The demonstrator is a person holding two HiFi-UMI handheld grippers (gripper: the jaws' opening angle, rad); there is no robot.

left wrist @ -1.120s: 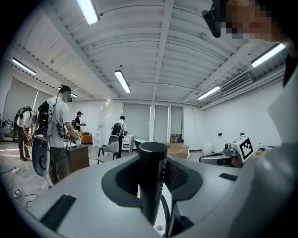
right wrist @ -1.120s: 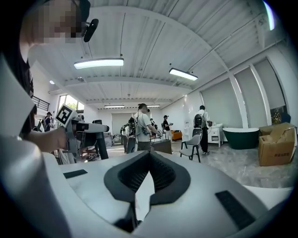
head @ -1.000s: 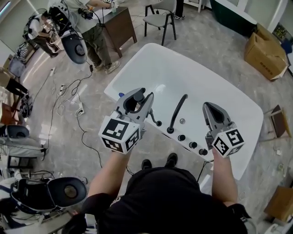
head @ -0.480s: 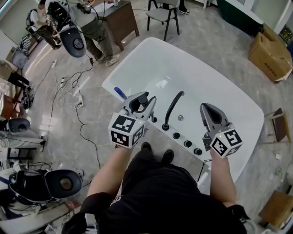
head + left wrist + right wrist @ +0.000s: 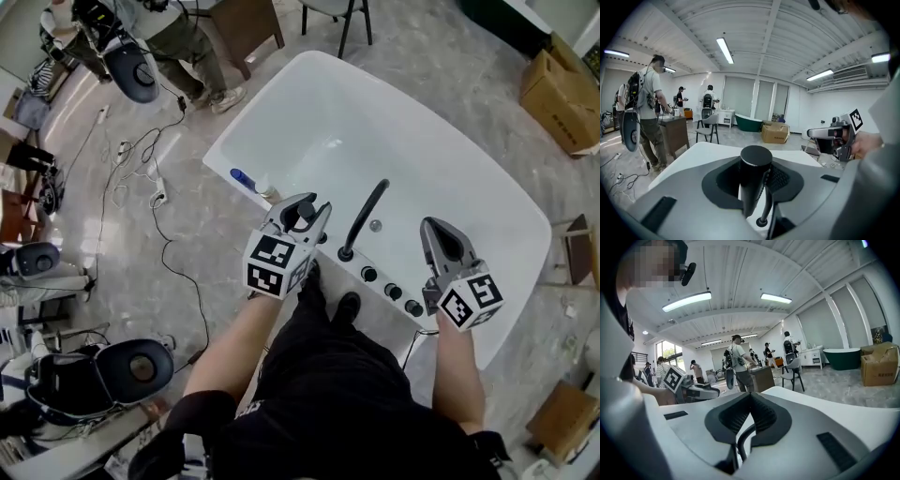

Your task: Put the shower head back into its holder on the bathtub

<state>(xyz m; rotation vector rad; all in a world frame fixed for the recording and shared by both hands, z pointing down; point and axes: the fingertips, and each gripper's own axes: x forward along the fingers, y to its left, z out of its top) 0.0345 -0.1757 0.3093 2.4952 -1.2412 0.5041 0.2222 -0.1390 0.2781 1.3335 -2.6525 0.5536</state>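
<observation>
Between the jaws of the left tongs (image 5: 312, 212): black shower head (image 5: 753, 176), gripped, handle roughly upright, over the near rim of the white bathtub (image 5: 309, 103). Right tongs (image 5: 436, 230) closed, nothing held. Black spout (image 5: 364, 217) stands between the two tongs.

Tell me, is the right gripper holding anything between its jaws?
No: in the right gripper view the right gripper has its jaws closed together at the tips with nothing clamped between them.
</observation>
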